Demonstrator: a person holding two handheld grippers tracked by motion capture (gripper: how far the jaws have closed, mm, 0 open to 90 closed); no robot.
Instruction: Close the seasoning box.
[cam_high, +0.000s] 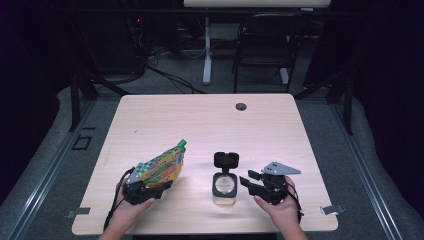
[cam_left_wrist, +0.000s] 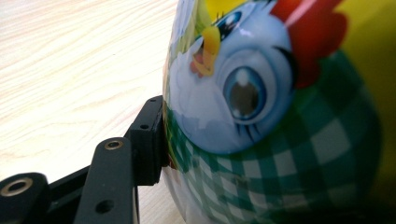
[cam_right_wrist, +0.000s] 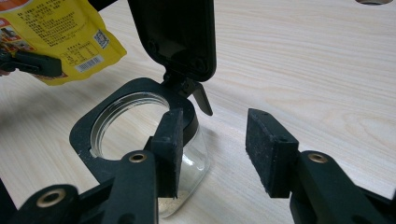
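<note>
Pouch clamped in left gripper for pouring; right gripper jaws open beside jar, lid up

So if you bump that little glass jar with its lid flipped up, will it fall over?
Probably not easily: the jar looks squat and stands flat on the table. Its open lid sticks up behind, so a push there might tip it backward. The clear walls look like glass, so it is likely smooth, stiff and breakable.
</note>
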